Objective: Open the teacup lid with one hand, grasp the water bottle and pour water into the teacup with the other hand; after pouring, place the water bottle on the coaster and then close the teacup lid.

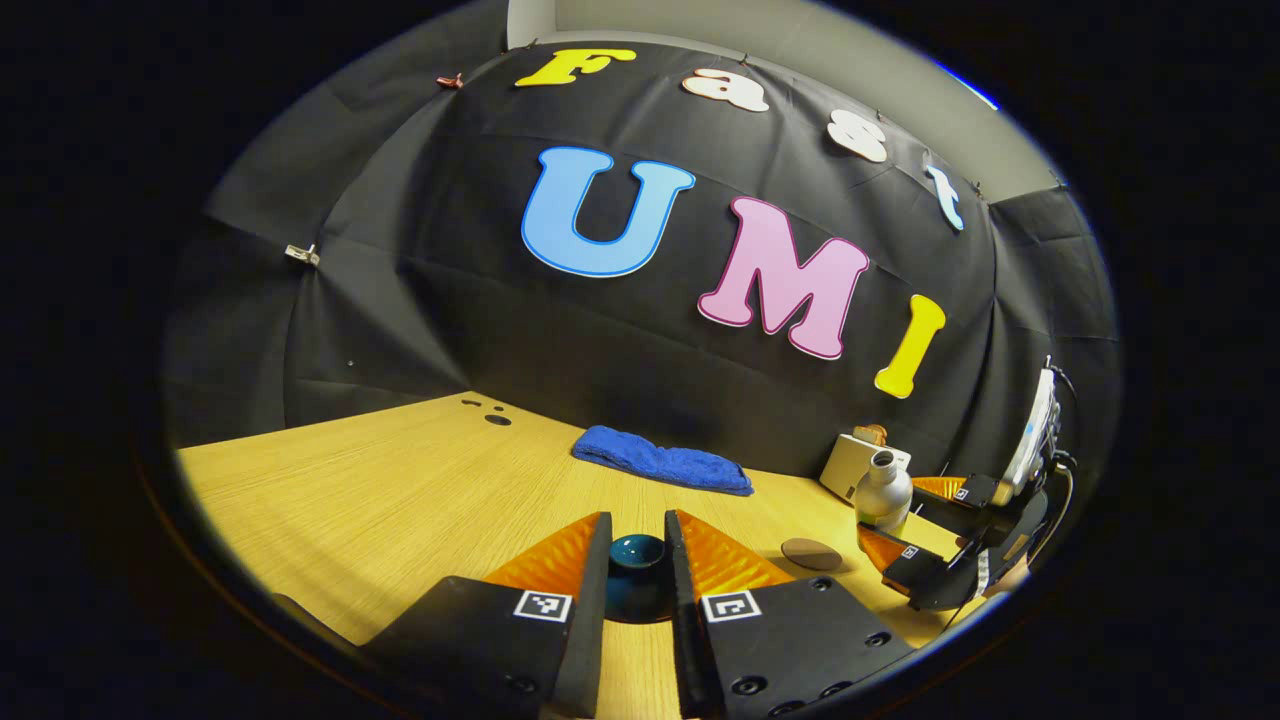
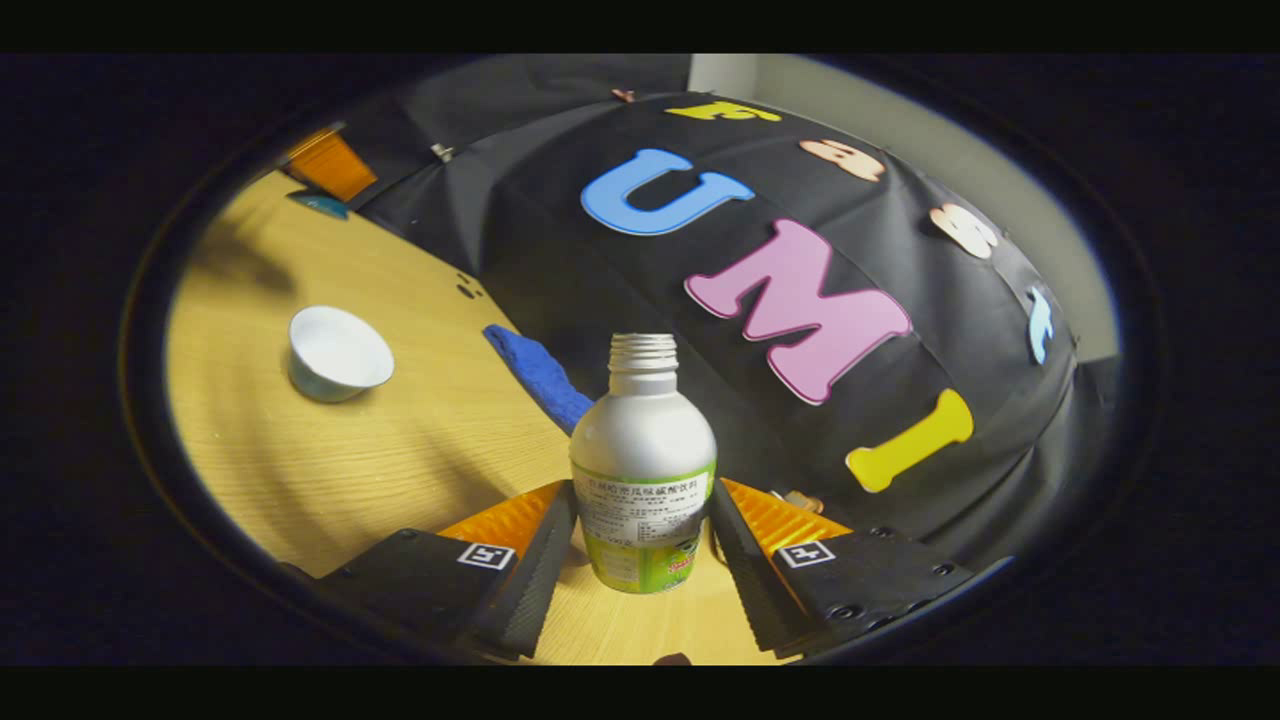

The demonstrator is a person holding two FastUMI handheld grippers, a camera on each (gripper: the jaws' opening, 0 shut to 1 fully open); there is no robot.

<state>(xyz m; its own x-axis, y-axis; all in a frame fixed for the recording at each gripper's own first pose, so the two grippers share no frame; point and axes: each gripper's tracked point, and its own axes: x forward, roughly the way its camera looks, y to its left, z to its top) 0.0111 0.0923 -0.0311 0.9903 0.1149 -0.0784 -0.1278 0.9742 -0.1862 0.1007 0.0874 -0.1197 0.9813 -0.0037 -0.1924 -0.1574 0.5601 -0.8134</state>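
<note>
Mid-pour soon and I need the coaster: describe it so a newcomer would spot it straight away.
Start from the wooden table in the left gripper view and find the blue towel by the back wall. Nearer than the towel and to its right, beside the white bottle, lies the coaster. It is the one flat, brown, round disc lying on the tabletop.

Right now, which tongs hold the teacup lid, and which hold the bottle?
The left tongs grip the dark teal teacup lid. The right tongs bracket the uncapped water bottle, standing upright on the table.
</note>
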